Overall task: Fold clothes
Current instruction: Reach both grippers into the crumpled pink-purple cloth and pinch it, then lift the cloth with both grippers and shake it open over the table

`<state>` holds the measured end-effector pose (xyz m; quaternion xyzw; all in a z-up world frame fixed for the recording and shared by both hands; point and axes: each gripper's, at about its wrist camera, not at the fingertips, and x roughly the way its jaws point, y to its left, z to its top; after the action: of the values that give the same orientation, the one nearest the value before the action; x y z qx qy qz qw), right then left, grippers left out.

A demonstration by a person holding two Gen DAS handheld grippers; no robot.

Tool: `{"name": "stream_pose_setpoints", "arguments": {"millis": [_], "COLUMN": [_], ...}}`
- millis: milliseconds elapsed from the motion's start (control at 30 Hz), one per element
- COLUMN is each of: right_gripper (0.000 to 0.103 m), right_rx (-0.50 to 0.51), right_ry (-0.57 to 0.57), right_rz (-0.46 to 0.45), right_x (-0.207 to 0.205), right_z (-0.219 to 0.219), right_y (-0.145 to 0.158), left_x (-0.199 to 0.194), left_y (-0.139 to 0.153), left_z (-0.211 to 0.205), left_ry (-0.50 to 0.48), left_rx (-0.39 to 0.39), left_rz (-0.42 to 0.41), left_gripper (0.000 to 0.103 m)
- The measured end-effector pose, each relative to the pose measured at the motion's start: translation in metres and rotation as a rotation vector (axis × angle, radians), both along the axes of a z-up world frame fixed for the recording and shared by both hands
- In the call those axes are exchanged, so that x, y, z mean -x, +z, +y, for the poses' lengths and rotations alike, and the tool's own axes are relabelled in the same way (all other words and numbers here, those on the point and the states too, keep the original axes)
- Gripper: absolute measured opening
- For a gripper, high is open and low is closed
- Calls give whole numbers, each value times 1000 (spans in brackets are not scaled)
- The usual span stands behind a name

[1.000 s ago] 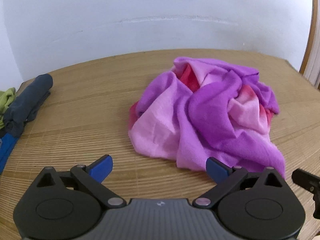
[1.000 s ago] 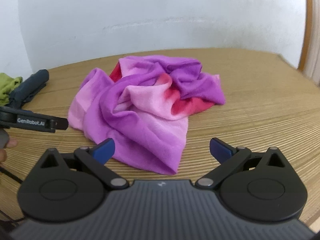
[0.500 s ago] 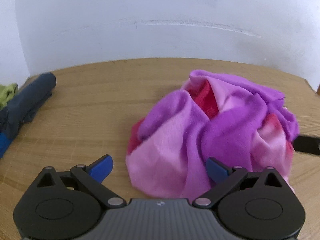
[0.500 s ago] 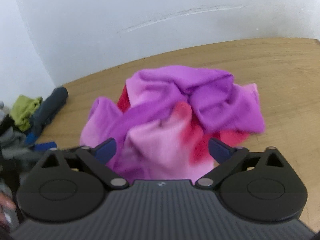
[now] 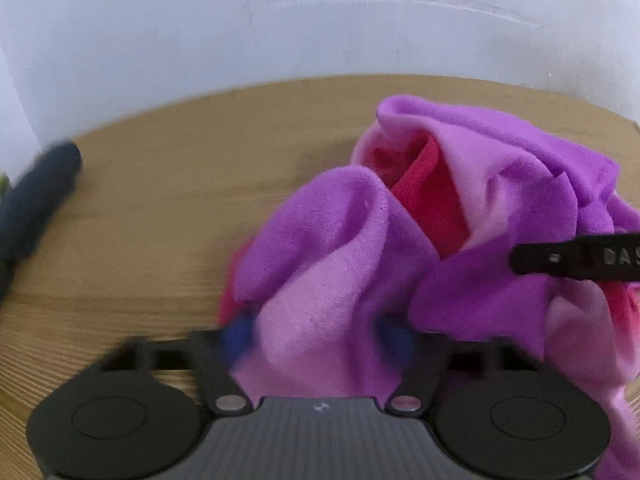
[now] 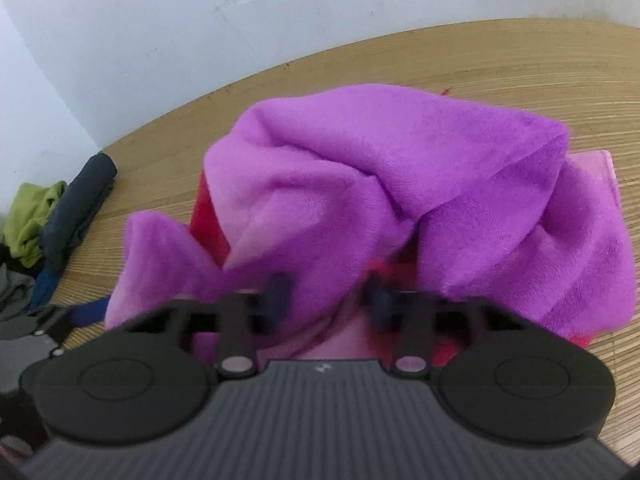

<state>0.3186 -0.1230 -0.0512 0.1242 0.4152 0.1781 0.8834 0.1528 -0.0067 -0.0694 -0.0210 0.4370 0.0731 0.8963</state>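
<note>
A crumpled purple, pink and red garment (image 5: pixel 420 240) lies in a heap on the wooden table (image 5: pixel 160 220); it also fills the right wrist view (image 6: pixel 380 184). My left gripper (image 5: pixel 316 336) has its blue fingers pushed into the near left edge of the heap, part closed with pink cloth between them. My right gripper (image 6: pixel 328 296) is at the heap's near right side, its fingers narrowed around a fold. Both sets of fingers are blurred. A black finger of the right gripper (image 5: pixel 576 258) crosses the heap in the left wrist view.
A rolled dark blue garment (image 6: pixel 76 208) and a green one (image 6: pixel 32 216) lie at the table's left end, with grey cloth (image 6: pixel 12 288) nearer. A white wall (image 5: pixel 320 20) stands right behind the table. Bare wood (image 6: pixel 540 68) lies to the right of the heap.
Both grippers have moved forward into the heap and their fingers have narrowed from wide open around the cloth. The heap has bunched up.
</note>
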Motion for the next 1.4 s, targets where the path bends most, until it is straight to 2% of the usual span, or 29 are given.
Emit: {"name": "stream_pose_setpoints", "arguments": {"millis": [67, 100, 300, 333, 433, 533, 600, 667, 700, 733, 767, 833, 900, 967, 1000, 1033, 1067, 1100, 1133, 1200, 1300, 1400], "right_gripper": [13, 12, 11, 11, 11, 10, 10, 10, 11, 13, 14, 17, 18, 18, 24, 34, 39, 49, 60, 73, 74, 74], "right_rx": [-29, -46, -113, -118, -107, -62, -4, 77, 121, 160, 193, 245, 304, 343, 362, 381, 404, 428, 442, 438, 419, 409], "right_ry": [-19, -34, -216, -254, -371, -500, -584, -656, -678, -676, -656, -640, -660, -651, -622, -587, -553, -518, -496, -443, -285, -160], "right_rz": [-26, -49, -236, -269, -374, -452, -487, -486, -453, -382, -271, -77, 25, 8, -22, -51, -86, -123, -166, -237, -261, -180], "right_x": [7, 13, 57, 66, 105, 150, 176, 195, 205, 207, 207, 204, 210, 230, 230, 225, 220, 214, 209, 197, 169, 119], "right_z": [-8, -13, -64, -74, -102, -129, -138, -146, -152, -158, -163, -164, -155, -140, -134, -128, -120, -111, -105, -102, -97, -90], "right_y": [6, 12, 68, 79, 108, 130, 139, 139, 134, 126, 113, 82, 58, 46, 48, 52, 57, 61, 66, 76, 80, 61], "left_x": [4, 8, 57, 64, 85, 112, 116, 114, 116, 116, 117, 119, 114, 116, 118, 119, 120, 121, 120, 117, 104, 86], "left_y": [0, 4, 47, 54, 65, 65, 67, 63, 61, 59, 56, 54, 55, 56, 55, 54, 52, 50, 47, 41, 28, 14], "left_z": [8, 10, 20, 21, 24, 36, 45, 48, 50, 52, 52, 54, 48, 40, 33, 26, 19, 12, 5, -8, -25, -43], "left_ry": [16, 21, 18, -22, -49, -73, -94, -126, -139, -151, -165, -194, -221, -254, -269, -284, -299, -315, -326, -346, -345, -303], "left_rx": [75, 83, 73, 73, 63, 60, 59, 55, 53, 52, 51, 58, 56, 36, 15, -9, -32, -55, -77, -118, -140, -114], "left_rz": [-7, -22, -137, -149, -155, -148, -135, -115, -105, -97, -90, -84, -94, -109, -116, -124, -131, -139, -140, -141, -122, -76], "left_gripper": [18, 15, 15, 15, 15, 15, 15, 16, 16, 17, 20, 32, 47, 56, 59, 61, 64, 69, 70, 71, 73, 73]}}
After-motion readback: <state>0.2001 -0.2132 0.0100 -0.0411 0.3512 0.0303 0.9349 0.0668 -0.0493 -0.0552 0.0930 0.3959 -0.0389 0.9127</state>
